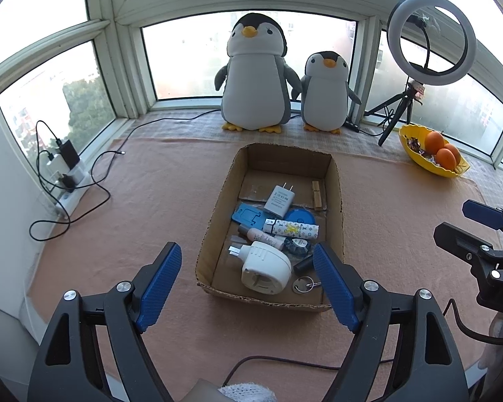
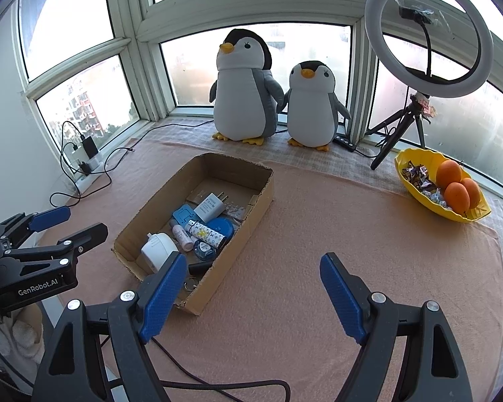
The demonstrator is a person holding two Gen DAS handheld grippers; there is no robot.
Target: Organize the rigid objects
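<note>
Both my tools, left tool [image 1: 248, 281] and right tool [image 2: 253, 293], gape wide, empty. Small rigid items sit in the shallow brown cardboard box [image 1: 218, 201] on the counter; none visible outside. Looks nearly done.

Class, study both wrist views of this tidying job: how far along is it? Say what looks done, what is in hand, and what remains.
Done: the small items, among them a white charger, a white plug adapter and a patterned tube, lie in the cardboard box. In hand: nothing; the left gripper and right gripper are both open and empty. Left: no loose small item shows on the pink cloth, so it looks nearly finished.
</note>
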